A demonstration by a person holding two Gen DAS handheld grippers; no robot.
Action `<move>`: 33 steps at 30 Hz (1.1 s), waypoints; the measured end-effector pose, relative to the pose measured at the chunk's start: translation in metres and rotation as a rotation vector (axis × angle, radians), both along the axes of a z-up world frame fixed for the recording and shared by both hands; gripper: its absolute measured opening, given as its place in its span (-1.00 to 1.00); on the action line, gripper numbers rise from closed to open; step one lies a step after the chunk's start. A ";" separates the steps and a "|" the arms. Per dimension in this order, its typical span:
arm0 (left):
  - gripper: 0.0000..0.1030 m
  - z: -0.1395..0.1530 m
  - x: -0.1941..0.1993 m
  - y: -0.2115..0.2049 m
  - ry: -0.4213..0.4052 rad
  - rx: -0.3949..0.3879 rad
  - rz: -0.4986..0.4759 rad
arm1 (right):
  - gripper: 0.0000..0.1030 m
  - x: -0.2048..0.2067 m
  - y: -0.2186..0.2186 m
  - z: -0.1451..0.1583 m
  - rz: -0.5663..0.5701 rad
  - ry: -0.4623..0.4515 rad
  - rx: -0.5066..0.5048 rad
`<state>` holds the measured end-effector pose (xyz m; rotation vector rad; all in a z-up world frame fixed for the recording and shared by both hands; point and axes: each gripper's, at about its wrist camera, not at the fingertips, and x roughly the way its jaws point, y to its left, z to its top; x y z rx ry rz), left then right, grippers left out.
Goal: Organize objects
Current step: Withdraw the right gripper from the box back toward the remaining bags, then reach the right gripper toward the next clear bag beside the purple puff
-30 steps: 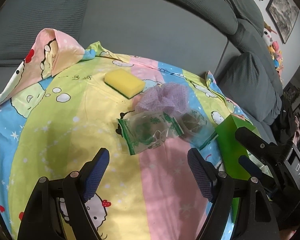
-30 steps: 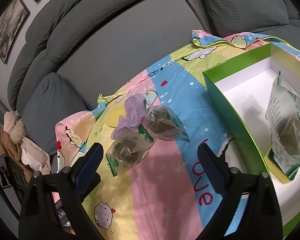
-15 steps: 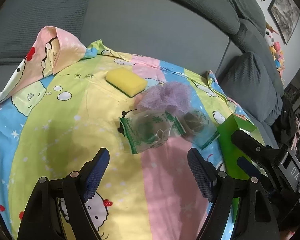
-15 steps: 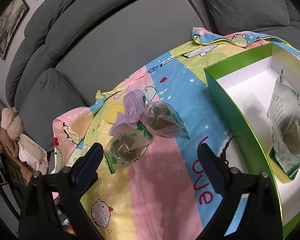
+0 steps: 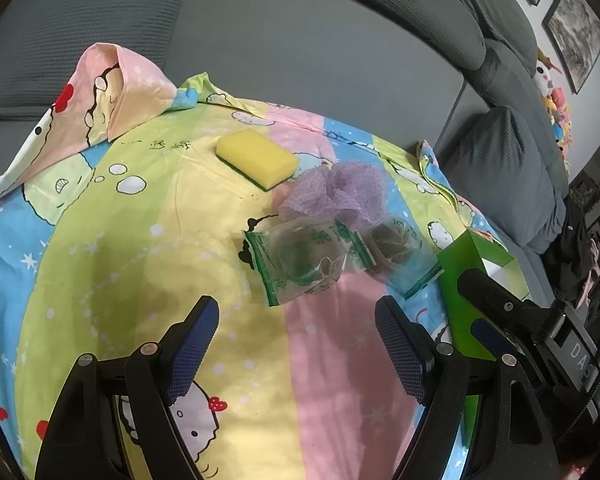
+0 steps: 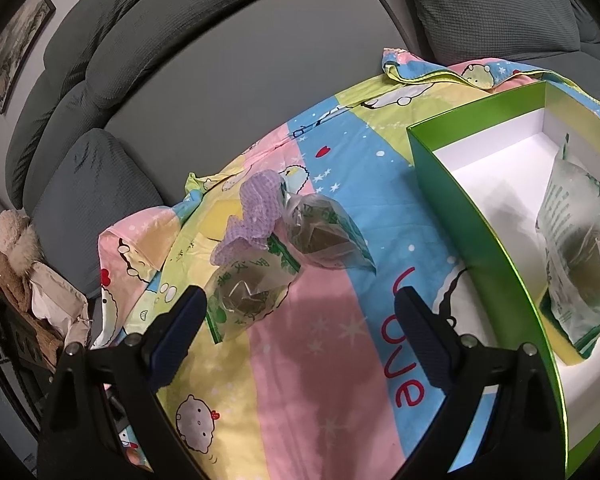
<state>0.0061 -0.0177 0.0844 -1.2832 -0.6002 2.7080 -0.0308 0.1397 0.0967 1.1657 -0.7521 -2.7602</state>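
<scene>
- Two clear packets with green print lie side by side on a cartoon-print sheet (image 5: 148,248) spread over a grey sofa (image 5: 320,40). Each holds something dark.
- The nearer packet (image 5: 300,260) sits just ahead of my left gripper (image 5: 296,340), toward 12 o'clock from its fingertips, apart from them.
- The second packet (image 5: 400,248) lies at 3 o'clock of the first, and their edges overlap.
- A crumpled purple cloth (image 5: 340,192) rests at 12 o'clock of both packets, touching them.
- A yellow sponge (image 5: 256,158) with a dark green underside lies at 10 o'clock of the cloth, just beside it.
- A green box (image 6: 480,220) with a white inside stands open at 3 o'clock of the packets. From my right wrist camera I see a third packet (image 6: 580,248) inside it, propped against the far right wall, with a strip of yellow beneath its lower edge.
- My left gripper is spread wide, nothing between its blue pads.
- My right gripper (image 6: 300,340) is also spread wide and empty, hanging over the pink and blue stripes of the sheet. The nearer packet lies just past its left fingertip, at 11 o'clock.
- In my left view, the black body of the right gripper sits at 4 o'clock, in front of the box.
- Framed pictures (image 5: 576,36) hang on the wall behind the sofa.
</scene>
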 end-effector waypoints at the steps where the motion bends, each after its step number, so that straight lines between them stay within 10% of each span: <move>1: 0.57 0.000 0.000 0.000 0.000 0.000 0.000 | 0.86 0.000 0.000 0.000 0.000 -0.002 0.002; 33: 0.57 -0.004 -0.004 -0.001 -0.021 0.008 -0.029 | 0.85 -0.009 -0.009 0.001 0.052 -0.006 -0.018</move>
